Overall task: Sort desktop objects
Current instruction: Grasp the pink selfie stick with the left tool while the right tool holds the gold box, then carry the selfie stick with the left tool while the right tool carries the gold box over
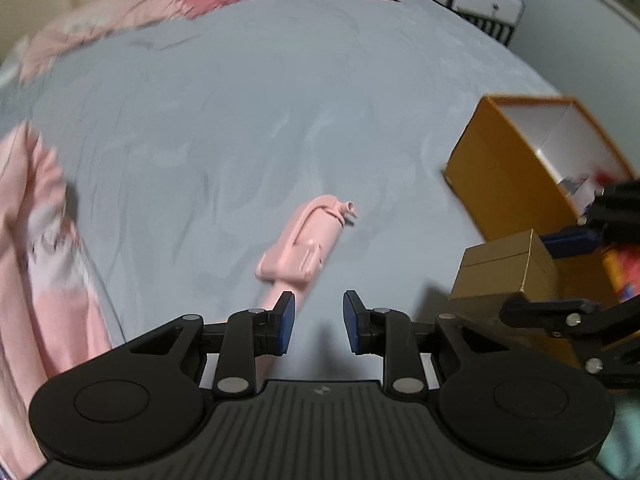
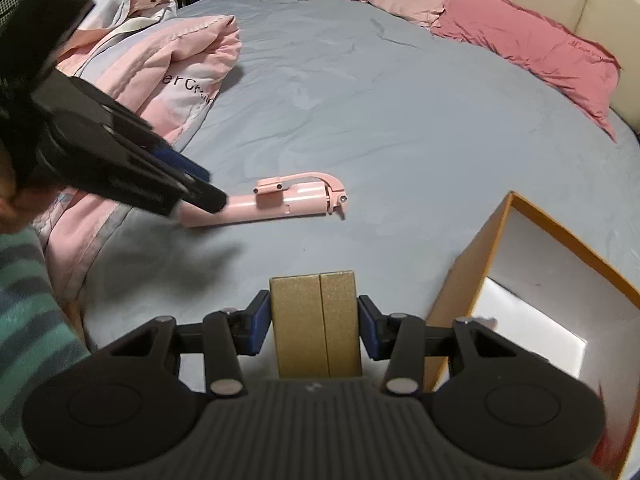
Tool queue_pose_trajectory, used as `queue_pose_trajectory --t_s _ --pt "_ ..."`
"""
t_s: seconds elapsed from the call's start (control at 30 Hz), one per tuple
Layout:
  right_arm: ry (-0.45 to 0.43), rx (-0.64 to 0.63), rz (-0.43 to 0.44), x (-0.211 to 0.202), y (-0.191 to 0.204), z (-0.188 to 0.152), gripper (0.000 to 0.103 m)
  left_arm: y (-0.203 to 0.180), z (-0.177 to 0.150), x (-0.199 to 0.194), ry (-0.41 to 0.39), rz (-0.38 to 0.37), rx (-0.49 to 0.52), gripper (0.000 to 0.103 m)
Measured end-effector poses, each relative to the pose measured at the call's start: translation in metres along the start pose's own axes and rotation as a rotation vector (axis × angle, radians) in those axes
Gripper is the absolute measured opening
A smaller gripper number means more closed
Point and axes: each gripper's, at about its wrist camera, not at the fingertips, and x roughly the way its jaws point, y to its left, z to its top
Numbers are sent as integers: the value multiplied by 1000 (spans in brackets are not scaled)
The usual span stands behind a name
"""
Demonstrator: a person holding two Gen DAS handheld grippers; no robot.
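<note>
- We take the orange box [image 2: 466, 280] as our landmark; it sits open on the grey bedsheet [image 2: 380, 120], white inside, with a few small items blurred at its bottom in the left wrist view.
- Farthest left of the box lies the folded pink quilt [image 2: 176, 64], well apart from it.
- Next comes our left gripper [image 1: 319, 322], jaws part open with nothing between the blue pads. It hangs just above the near end of the pink selfie stick [image 2: 280, 200].
- The selfie stick lies flat on the sheet, left of the box and apart from it, its hinged head pointing toward the box.
- Just beside the box's left wall, our right gripper [image 2: 314, 326] holds a small gold box [image 2: 316, 320], both pads pressed on its sides, lifted off the sheet.
- We judge two steps are in hand: the gold box is on its way into the orange box, and the stick is next to be picked.
- The right hand must carry its load over the wall before letting go; the left must lower, straddle the stick's shaft and close.
</note>
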Motion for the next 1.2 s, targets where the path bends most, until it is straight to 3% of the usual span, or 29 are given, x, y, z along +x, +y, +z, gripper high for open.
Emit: queue_pose_trajectory --t_s 0.2,0.37,0.43,0.53,0.77,0.93,1.2 --pt "27 21 34 20 -11 2 47 -31 2 35 -25 137 222 30" --pt "30 29 52 24 -16 -1 48 -39 6 53 -34 239 302 30" --pt "28 30 62 24 -17 -2 48 -39 7 57 -42 244 308 28" --pt "26 26 76 25 -16 -3 48 -38 7 59 -26 229 309 15" --pt "14 37 71 20 -13 -6 48 -36 8 52 -24 261 312 8" --pt "1 35 66 7 -11 -13 48 -29 5 34 -36 228 252 7" --pt "-53 33 42 -27 -7 -25 47 -58 -8 -8 -128 236 358 7"
